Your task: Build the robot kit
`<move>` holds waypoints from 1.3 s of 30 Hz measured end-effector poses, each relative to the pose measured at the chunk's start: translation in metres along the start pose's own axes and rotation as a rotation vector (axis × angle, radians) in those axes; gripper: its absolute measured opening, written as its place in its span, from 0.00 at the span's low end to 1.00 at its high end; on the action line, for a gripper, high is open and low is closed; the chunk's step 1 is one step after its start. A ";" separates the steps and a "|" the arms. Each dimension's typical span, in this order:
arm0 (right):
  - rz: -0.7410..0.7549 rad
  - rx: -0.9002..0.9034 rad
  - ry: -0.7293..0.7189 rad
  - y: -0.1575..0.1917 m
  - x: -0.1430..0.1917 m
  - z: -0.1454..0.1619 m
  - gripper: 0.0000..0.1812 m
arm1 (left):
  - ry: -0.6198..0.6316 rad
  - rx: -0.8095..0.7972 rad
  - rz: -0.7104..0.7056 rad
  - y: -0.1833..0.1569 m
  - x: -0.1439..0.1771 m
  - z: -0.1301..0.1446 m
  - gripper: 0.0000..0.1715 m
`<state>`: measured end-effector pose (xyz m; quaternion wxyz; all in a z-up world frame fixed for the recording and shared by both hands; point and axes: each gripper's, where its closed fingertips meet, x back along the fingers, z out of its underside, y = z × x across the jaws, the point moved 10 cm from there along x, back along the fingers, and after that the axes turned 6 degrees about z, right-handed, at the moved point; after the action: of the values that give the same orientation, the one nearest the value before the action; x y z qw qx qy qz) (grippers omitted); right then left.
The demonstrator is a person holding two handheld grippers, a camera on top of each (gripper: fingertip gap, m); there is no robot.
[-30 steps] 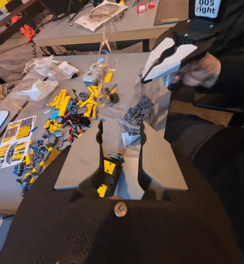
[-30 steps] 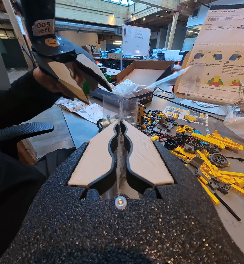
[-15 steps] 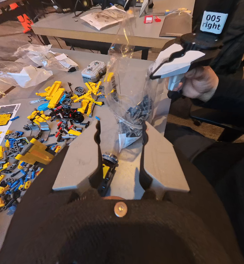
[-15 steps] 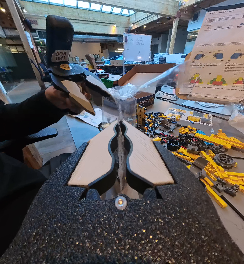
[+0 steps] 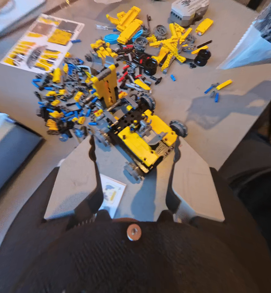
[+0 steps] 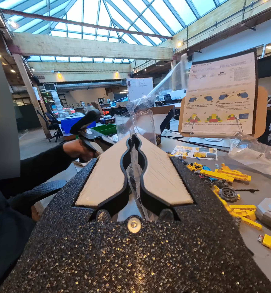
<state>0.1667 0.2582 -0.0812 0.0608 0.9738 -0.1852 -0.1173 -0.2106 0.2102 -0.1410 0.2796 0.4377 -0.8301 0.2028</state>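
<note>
Up at the right gripper (image 6: 133,139), a clear plastic bag (image 6: 136,122) is pinched between its closed fingers and held above the grey table (image 6: 249,187). Lower down, the left gripper (image 5: 134,141) hangs wide open and empty over a half-built yellow and black toy vehicle (image 5: 141,134), with loose bricks (image 5: 77,98) scattered beyond it.
</note>
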 end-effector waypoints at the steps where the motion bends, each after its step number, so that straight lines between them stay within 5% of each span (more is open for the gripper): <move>1: 0.000 0.007 -0.007 0.000 0.000 -0.005 0.00 | 0.004 0.026 0.048 -0.002 -0.006 0.002 0.59; 7: -0.007 0.062 -0.068 -0.001 0.004 -0.034 0.00 | 0.120 -0.007 0.057 -0.005 -0.044 0.019 0.60; 18: 0.026 0.082 -0.063 -0.032 0.018 -0.044 0.00 | 0.054 -0.024 0.130 -0.004 -0.048 0.032 0.50; 23: 0.114 0.086 0.009 -0.061 0.031 -0.033 0.00 | 0.038 -0.066 0.078 -0.014 -0.037 0.035 0.43; 29: 0.179 0.044 0.071 -0.087 0.043 -0.009 0.00 | -0.047 0.026 0.100 -0.012 -0.012 0.031 0.50; 39: 0.257 0.101 0.180 -0.113 0.038 0.024 0.00 | 0.031 0.015 0.126 -0.006 -0.047 0.018 0.53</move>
<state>0.2344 0.3464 -0.1302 0.0424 0.9505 -0.3076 -0.0111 -0.1891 0.2256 -0.1844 0.2760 0.3834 -0.8500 0.2330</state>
